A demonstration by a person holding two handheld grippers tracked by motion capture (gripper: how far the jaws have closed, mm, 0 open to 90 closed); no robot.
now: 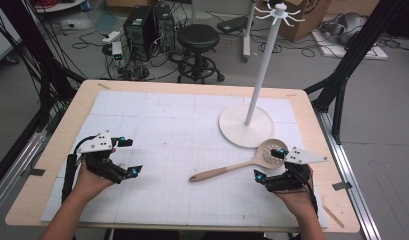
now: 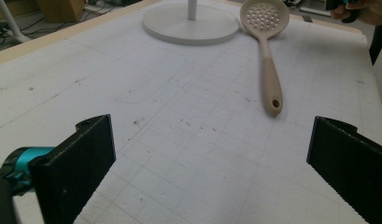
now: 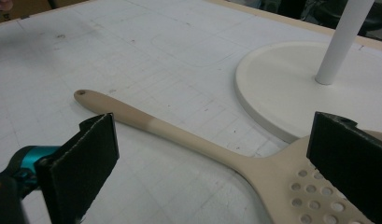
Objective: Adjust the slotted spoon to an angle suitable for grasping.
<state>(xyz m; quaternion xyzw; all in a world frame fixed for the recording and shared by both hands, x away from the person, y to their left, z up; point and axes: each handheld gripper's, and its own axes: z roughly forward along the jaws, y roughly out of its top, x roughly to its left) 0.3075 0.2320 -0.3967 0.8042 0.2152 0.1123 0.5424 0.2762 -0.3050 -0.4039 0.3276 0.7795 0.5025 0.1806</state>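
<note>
A beige slotted spoon (image 1: 232, 167) lies flat on the white mat, its perforated bowl (image 1: 272, 150) touching the base of a white stand (image 1: 246, 126). Its handle (image 3: 170, 130) runs between my right gripper's (image 3: 212, 172) jaws, which stand wide apart over the neck and bowl without pressing on it. In the high view the right gripper (image 1: 268, 163) sits at the spoon's bowl end. My left gripper (image 1: 130, 157) rests open at the mat's left side, far from the spoon (image 2: 268, 56), with nothing between its jaws (image 2: 212, 172).
The white stand has a round base (image 3: 282, 88), a tall pole (image 1: 262, 70) and hook arms (image 1: 279, 12) at the top. A gridded white mat (image 1: 172, 130) covers the wooden table (image 1: 67, 125). A stool (image 1: 198, 50) and computer boxes stand beyond the table.
</note>
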